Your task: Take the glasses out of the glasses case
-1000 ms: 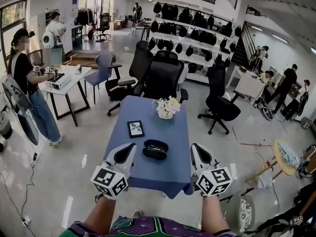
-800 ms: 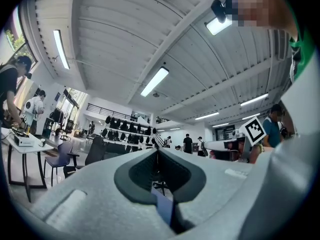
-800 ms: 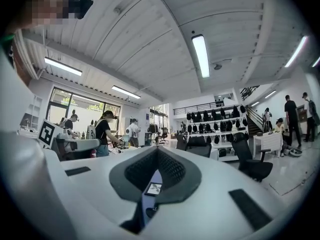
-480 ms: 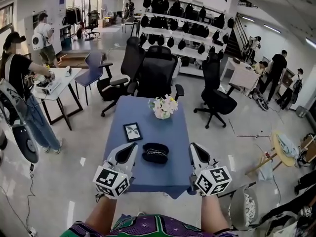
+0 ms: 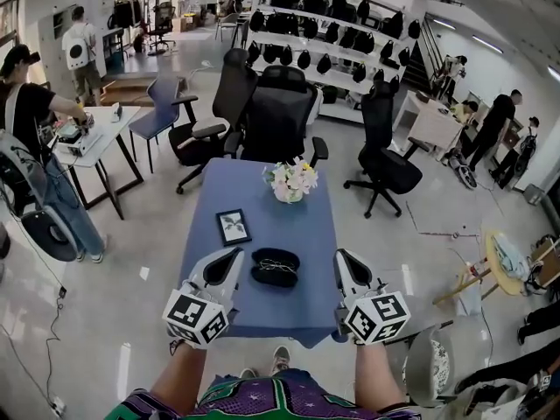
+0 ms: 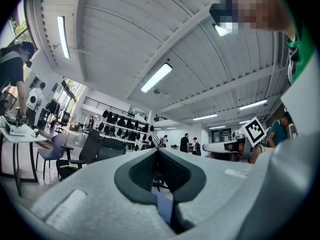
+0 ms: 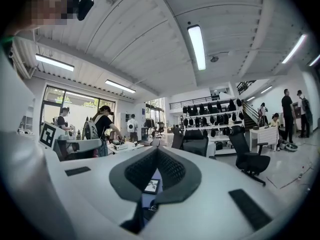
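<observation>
A black glasses case (image 5: 276, 267) lies open on the blue table (image 5: 262, 204), near its front edge, with the glasses showing inside it. My left gripper (image 5: 226, 268) hovers just left of the case, shut and holding nothing. To the right of the case my right gripper (image 5: 342, 268) is also shut and empty, over the table's right edge. In the left gripper view the left gripper (image 6: 158, 154) points up toward the ceiling. In the right gripper view the right gripper (image 7: 156, 151) has its jaws together, and a bit of the case (image 7: 150, 208) shows below the tips.
A small framed picture (image 5: 233, 227) lies left of the case, and a vase of flowers (image 5: 292, 183) stands at the table's far end. Black office chairs (image 5: 278, 121) crowd behind the table. A person (image 5: 31, 138) works at a white table (image 5: 92, 138) on the left.
The head view has shifted a little closer to the table and further down. Both grippers stay shut on either side of the case, which has not moved.
</observation>
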`<state>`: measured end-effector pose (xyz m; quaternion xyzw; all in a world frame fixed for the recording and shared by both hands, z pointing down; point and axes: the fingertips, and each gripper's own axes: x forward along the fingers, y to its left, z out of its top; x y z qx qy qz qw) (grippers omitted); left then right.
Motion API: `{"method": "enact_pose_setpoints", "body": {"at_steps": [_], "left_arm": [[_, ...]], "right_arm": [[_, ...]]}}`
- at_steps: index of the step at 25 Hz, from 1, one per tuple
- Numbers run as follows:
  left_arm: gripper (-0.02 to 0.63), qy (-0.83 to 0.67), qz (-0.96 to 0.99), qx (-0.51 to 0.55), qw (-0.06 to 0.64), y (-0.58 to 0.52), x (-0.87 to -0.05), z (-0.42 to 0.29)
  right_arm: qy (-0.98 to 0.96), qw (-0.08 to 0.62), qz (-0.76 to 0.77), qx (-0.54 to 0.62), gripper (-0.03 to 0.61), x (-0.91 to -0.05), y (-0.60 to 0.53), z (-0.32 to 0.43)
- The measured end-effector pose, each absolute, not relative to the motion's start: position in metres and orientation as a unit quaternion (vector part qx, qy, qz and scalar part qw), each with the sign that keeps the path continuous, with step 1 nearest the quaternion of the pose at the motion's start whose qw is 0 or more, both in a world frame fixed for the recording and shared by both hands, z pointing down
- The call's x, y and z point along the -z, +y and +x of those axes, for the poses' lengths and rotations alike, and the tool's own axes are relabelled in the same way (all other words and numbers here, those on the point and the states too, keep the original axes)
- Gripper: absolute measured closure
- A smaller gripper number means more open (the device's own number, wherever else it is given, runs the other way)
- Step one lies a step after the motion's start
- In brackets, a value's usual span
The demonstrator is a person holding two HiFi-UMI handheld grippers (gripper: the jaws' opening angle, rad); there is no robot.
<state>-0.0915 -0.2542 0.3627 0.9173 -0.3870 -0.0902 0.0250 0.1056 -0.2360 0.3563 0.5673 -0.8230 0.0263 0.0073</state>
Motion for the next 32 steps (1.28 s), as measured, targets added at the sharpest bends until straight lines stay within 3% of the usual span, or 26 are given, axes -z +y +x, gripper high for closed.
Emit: {"method": "enact_pose_setpoints", "body": {"at_steps": [15, 21, 32], "left_arm": [[0.595, -0.387, 0.920, 0.069, 0.003, -0.297, -0.351, -0.062], [0.510, -0.353, 0.935, 0.035, -0.008, -0.298, -0.364, -0.044], [0.508, -0.336, 0.940, -0.051, -0.043, -0.312, -0.412, -0.014]], "right_arm": [[-0.852, -0.013, 0.523, -0.020, 0.577, -0.348, -0.296, 0.107], [-0.851, -0.015, 0.524, -0.036, 0.577, -0.357, -0.292, 0.111], [-0.850, 0.000, 0.524, -0.063, 0.577, -0.395, -0.300, 0.124]]}}
